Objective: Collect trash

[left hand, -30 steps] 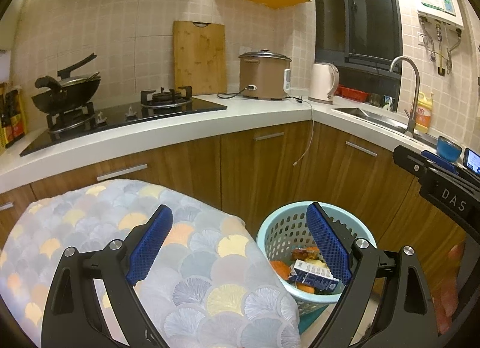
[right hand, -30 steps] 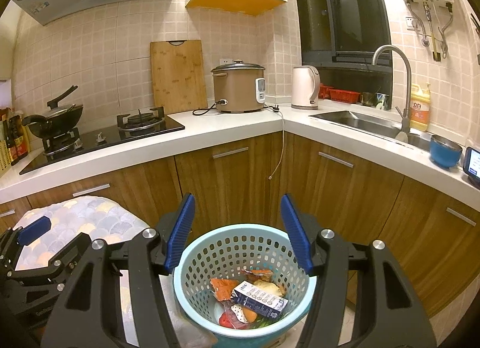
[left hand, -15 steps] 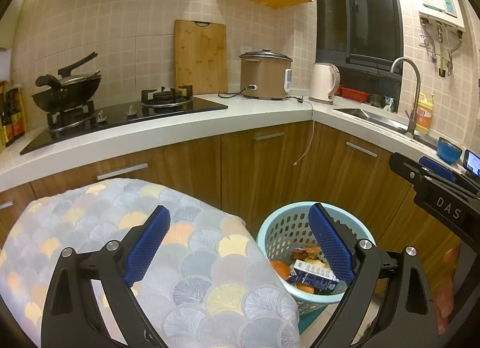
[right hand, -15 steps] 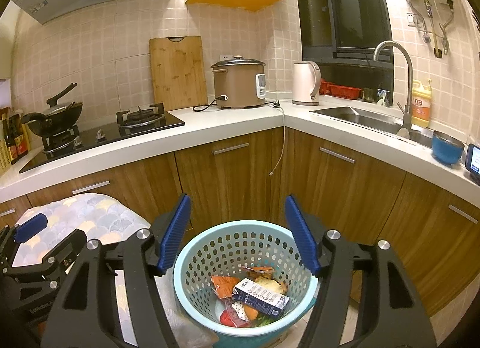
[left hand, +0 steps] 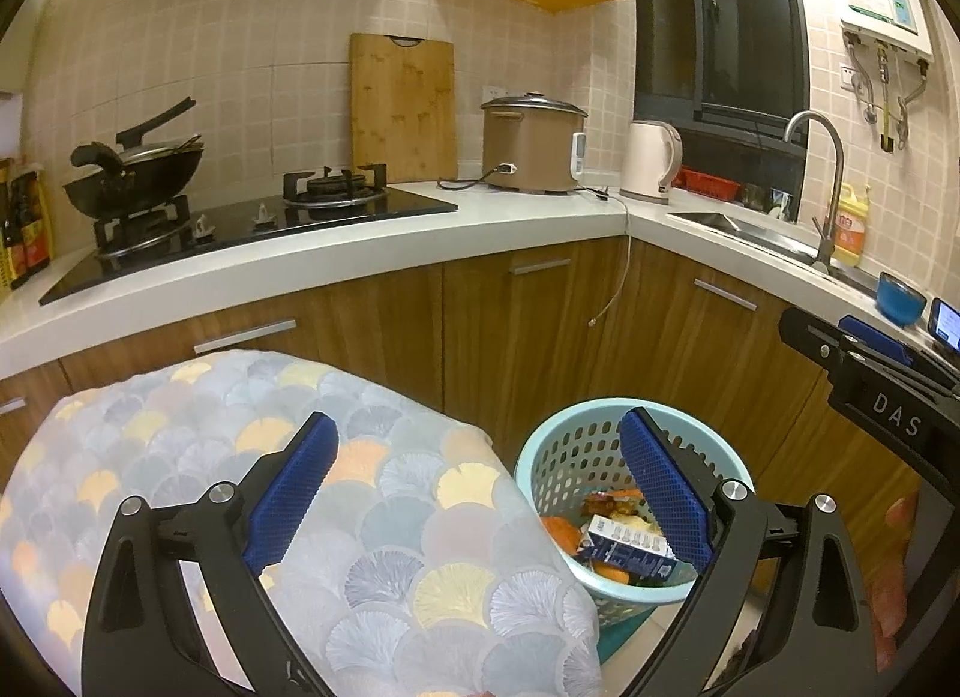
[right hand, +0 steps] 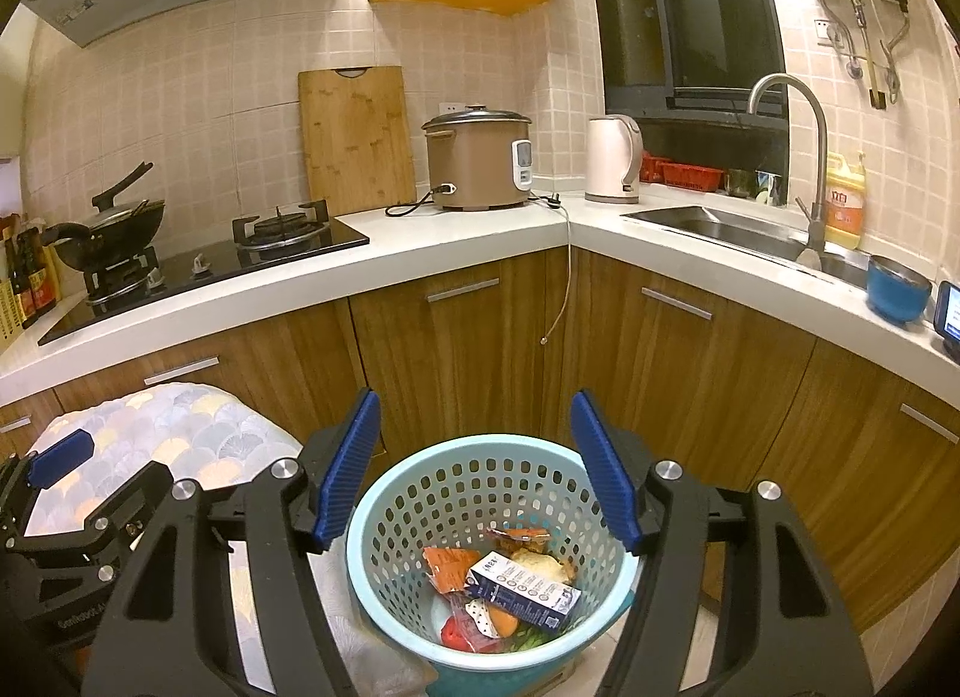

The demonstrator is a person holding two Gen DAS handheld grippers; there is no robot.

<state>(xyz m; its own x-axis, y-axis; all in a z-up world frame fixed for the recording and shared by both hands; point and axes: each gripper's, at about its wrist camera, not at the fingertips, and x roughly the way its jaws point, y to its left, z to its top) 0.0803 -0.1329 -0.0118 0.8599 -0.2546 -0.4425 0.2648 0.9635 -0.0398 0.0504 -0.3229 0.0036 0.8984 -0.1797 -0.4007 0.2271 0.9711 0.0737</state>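
Trash lies in the blue basket on the floor beside the covered table. The right gripper, slightly wider than a second ago, hangs empty above it; the left gripper is also spread and empty, suggesting a finished drop.

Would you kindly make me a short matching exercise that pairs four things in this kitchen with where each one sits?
Things:
1. wok
2. small carton
3. blue bowl
4. cutting board

Places:
A. on the counter right of the sink
B. leaning on the tiled wall
C. on the left stove burner
D. inside the light blue basket

Pairs: 1-C, 2-D, 3-A, 4-B
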